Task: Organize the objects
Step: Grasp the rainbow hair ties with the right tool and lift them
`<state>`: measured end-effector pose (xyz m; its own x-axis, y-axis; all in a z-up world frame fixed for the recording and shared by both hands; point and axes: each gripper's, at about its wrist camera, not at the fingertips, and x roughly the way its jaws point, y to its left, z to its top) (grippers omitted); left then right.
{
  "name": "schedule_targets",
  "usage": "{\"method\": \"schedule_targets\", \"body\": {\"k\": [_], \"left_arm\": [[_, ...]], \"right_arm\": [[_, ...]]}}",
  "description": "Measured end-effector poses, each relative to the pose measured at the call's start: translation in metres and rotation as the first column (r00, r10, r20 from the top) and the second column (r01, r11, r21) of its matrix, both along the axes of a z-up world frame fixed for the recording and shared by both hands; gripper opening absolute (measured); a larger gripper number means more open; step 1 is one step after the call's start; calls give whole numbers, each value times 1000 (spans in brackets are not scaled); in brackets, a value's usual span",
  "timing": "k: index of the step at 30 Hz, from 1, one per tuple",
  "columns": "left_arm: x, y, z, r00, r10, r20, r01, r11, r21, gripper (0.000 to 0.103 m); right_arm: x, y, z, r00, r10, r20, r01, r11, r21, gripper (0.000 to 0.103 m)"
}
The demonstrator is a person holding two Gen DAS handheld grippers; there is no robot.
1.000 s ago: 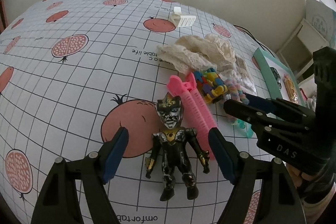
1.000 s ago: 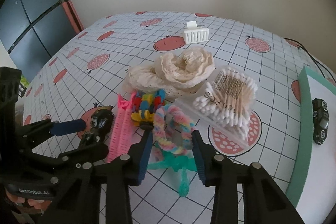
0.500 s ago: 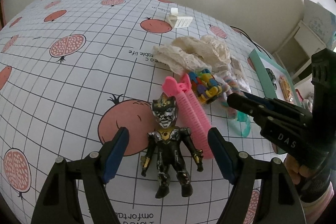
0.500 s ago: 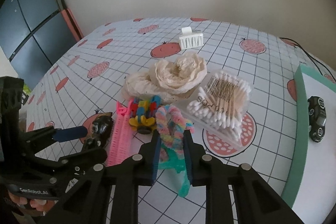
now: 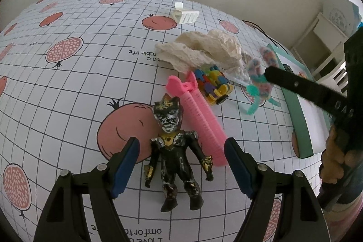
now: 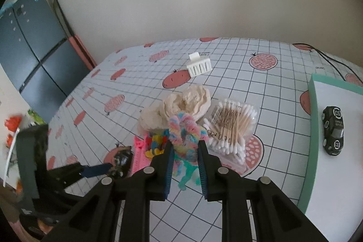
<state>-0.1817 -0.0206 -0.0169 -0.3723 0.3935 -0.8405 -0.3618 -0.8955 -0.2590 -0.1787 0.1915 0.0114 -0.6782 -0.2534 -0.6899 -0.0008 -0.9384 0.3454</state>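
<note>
While clamped, fuzzy pastel-rainbow scrunchie (image 6: 184, 128) bunches between right gripper (image 6: 185, 151) fingers.

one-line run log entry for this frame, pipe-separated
right gripper: shut on rainbow scrunchie, raised off table | left gripper: open, straddling black figure, no contact | teal tray: holds toy car

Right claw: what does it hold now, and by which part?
The right claw grips the rainbow fuzzy scrunchie at its lower loop, lifted; a teal piece hangs below.

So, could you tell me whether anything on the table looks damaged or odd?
The black action figure lying face-up between the open left gripper fingers looks worn: its paint is chipped on the face, chest and legs. Nothing looks spilled.
</note>
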Motion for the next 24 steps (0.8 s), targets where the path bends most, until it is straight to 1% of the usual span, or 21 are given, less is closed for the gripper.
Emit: {"method": "schedule_targets", "body": {"k": [3, 6, 8, 9, 10, 11, 12, 14, 16, 19, 22, 24], "left_arm": [[-1, 1, -1, 1000, -4, 2, 4, 1000, -1, 78], [0, 2, -1, 1000, -7, 5, 7, 1000, 2, 78], [0, 2, -1, 1000, -7, 5, 7, 1000, 2, 78], [-1, 2, -1, 1000, -7, 6, 7, 1000, 2, 78], [-1, 2, -1, 1000, -7, 6, 7, 1000, 2, 78], [-1, 1, 0, 1000, -7, 5, 7, 1000, 1, 78], [-1, 2, 0, 1000, -7, 4, 7, 1000, 0, 78], [-1, 1, -1, 1000, -7, 4, 7, 1000, 1, 78], [-3, 1, -1, 1000, -6, 7, 6, 1000, 3, 78], [-3, 0, -1, 1000, -4, -3, 4, 1000, 0, 78], [-4, -1, 2, 1000, 1, -11, -1, 1000, 1, 78], [-5, -2, 4, 1000, 4, -15, -4, 1000, 4, 78]], "right_arm": [[2, 3, 6, 1000, -11, -24, 11, 1000, -12, 22], [5, 7, 15, 998, -7, -63, 4, 999, -50, 22], [7, 10, 20, 996, 1, -89, -10, 996, -92, 22], [6, 10, 21, 996, 5, -89, -13, 996, -89, 22], [4, 8, 20, 997, 4, -76, -9, 998, -63, 21], [2, 5, 18, 999, -15, -48, 14, 1000, -12, 21], [1, 4, 15, 999, -18, -36, 18, 1000, 1, 21], [-3, 5, 5, 1000, -9, 6, 9, 999, -35, 22], [-7, 4, -4, 999, -4, 41, 5, 999, -35, 22], [-7, 1, -3, 999, 18, 33, -17, 1000, -26, 22], [-6, -2, -2, 998, 67, 20, -65, 994, -86, 22], [-5, -5, -2, 997, 78, 9, -77, 993, -93, 22]]}}
